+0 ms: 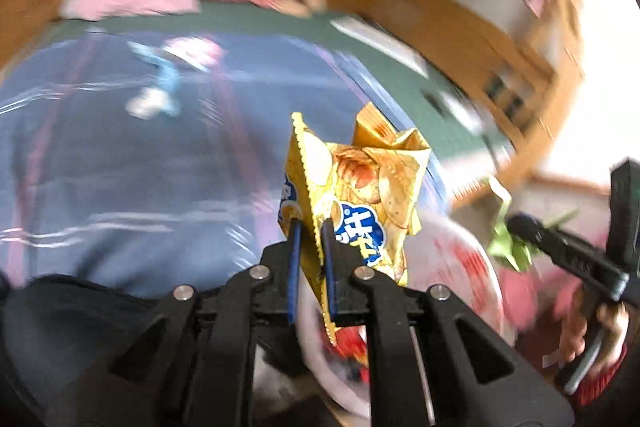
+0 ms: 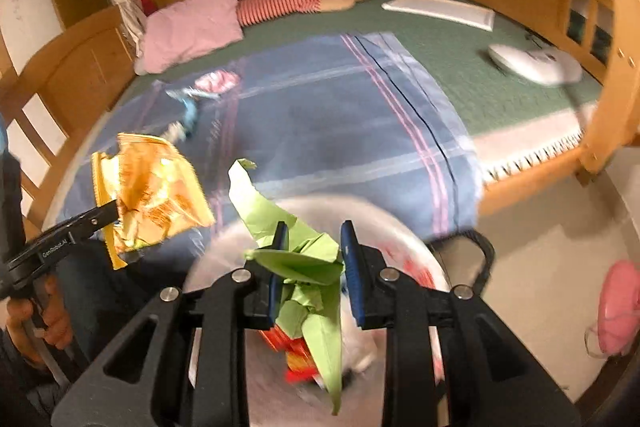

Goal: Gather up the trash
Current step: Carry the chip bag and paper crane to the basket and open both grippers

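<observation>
— Wooden panels and cupboards go around the whole room, and the bed frame [image 2: 532, 173] is the same wood. On the green mattress cover [image 2: 460, 43] lies a blue checked blanket [image 2: 332, 119] with pink lines.

— What else is on the bed?

— A pink pillow [image 2: 192, 27] at the upper left of the right wrist view, a striped red and white cushion [image 2: 280, 5] beside it, a white flat board [image 2: 440, 10] at the upper right, and some blue and pink wrappers [image 2: 200, 91] on the blanket. They are blurred.

— And the trash in the grippers?

— The left gripper [image 1: 310, 223] is clamped on a yellow chip bag [image 1: 360, 183], crumpled, with a zigzag edge and a blue logo. The right gripper [image 2: 314, 239] has its jaws apart, with a folded green paper [image 2: 296, 255] between them; it touches the left pad, but I cannot tell if it is really held.

— Where are they?

— Both are over a white plastic bag [image 2: 400, 239] with red print, at the bottom centre. Red packaging is already inside.

— What differs between the views?

— The right wrist view alone shows the pale floor [image 2: 540, 259], a pink object [image 2: 618, 307] at the lower right and a white device [image 2: 532, 61] on the mattress. The left wrist view is much blurred.
</observation>
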The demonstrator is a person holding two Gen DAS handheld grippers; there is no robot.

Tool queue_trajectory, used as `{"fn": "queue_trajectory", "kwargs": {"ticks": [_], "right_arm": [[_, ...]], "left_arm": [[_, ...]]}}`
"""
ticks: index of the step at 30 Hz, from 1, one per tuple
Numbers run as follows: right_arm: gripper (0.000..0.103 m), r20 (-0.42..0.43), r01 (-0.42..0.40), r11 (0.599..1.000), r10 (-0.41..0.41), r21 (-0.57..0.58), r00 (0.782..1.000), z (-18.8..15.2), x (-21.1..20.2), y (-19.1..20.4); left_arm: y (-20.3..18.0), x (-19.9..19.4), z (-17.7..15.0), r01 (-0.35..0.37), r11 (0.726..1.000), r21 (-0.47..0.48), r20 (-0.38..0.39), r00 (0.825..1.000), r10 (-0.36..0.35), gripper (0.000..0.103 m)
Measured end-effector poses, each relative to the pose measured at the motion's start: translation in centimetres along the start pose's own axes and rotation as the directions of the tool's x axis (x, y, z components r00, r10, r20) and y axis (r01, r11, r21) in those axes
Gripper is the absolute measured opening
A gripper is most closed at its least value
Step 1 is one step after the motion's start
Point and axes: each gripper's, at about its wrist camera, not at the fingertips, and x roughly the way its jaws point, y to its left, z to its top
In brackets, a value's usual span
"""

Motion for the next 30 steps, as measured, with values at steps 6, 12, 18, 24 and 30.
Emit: {"fn": "queue_trajectory", "kwargs": {"ticks": [6,12,18,24,30], "right_arm": [[0.027,-0.078,-0.024,0.993,0.033,0.112,0.996,-3.3,2.2,-2.8],[0.027,-0.141,0.021,0.996,-0.008,0.084,0.990,-4.1,3.6,-1.9],[0.042,-0.108,-0.006,0.992,0.020,0.126,0.994,-3.9,3.0,-2.3],[0.043,-0.047,0.005,0.990,0.002,0.143,0.999,-3.0,1.8,-2.5],[0.043,-0.013,0.013,0.990,-0.011,0.143,1.000,-2.6,1.5,-2.5]], "left_arm": [[-2.8,2.5,-1.4,0.094,0.991,0.093,-0.129,0.988,-0.082,0.012],[-4.4,3.8,-2.8,0.115,0.977,0.181,-0.191,0.978,-0.080,0.013],[-6.2,3.7,-3.6,0.107,0.957,0.269,-0.197,0.979,-0.054,0.023],[-6.3,3.0,-3.5,0.075,0.956,0.282,-0.163,0.986,-0.029,0.041],[-5.4,2.4,-3.0,0.014,0.966,0.259,-0.116,0.993,0.017,0.052]]}}
